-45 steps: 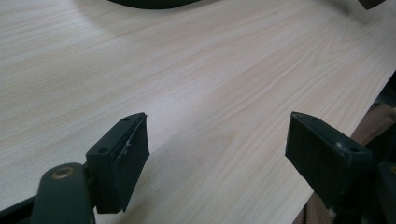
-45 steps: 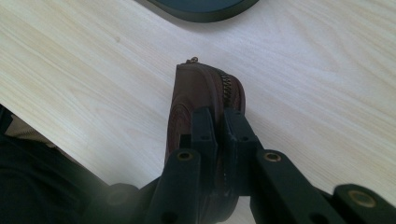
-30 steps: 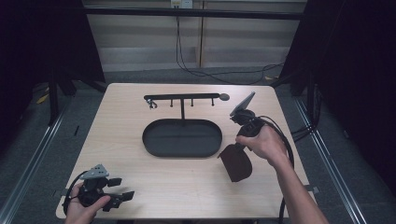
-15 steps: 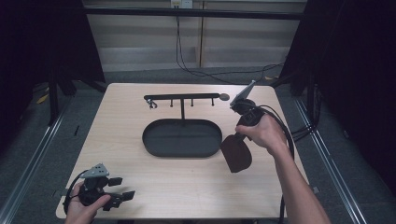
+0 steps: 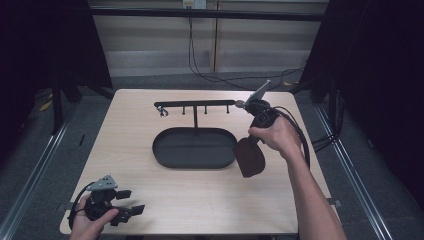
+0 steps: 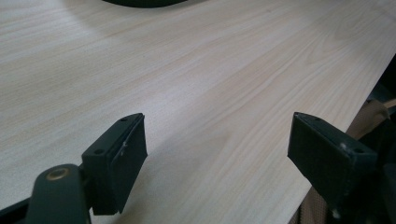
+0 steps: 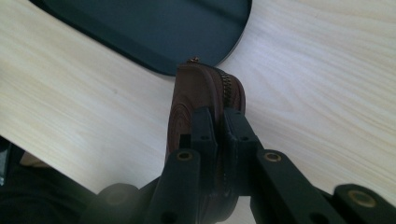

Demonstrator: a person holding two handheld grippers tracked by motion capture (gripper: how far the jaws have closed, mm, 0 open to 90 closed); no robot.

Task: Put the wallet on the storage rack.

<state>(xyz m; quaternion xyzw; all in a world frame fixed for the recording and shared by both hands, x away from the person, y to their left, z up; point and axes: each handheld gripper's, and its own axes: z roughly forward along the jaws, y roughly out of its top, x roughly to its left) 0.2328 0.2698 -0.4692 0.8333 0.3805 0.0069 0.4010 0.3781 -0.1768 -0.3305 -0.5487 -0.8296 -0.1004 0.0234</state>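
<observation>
Right gripper [image 7: 219,122] clenched on brown pouch [image 5: 250,157], just beside black tray [image 5: 170,159], rack [image 5: 195,104] behind

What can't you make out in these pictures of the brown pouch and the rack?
- Pouch: right gripper view, lower part hidden behind the right hand-held gripper.
- Tray: left gripper view, cut off by the top edge.
- Rack: high view, the small thing on its left hook is too small to identify.

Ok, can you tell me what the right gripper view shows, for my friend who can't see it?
The right hand-held gripper is shut on a brown zip pouch, holding it above a pale wooden table. The pouch hangs just past the rounded end of a dark oval tray lying on the table.
</observation>
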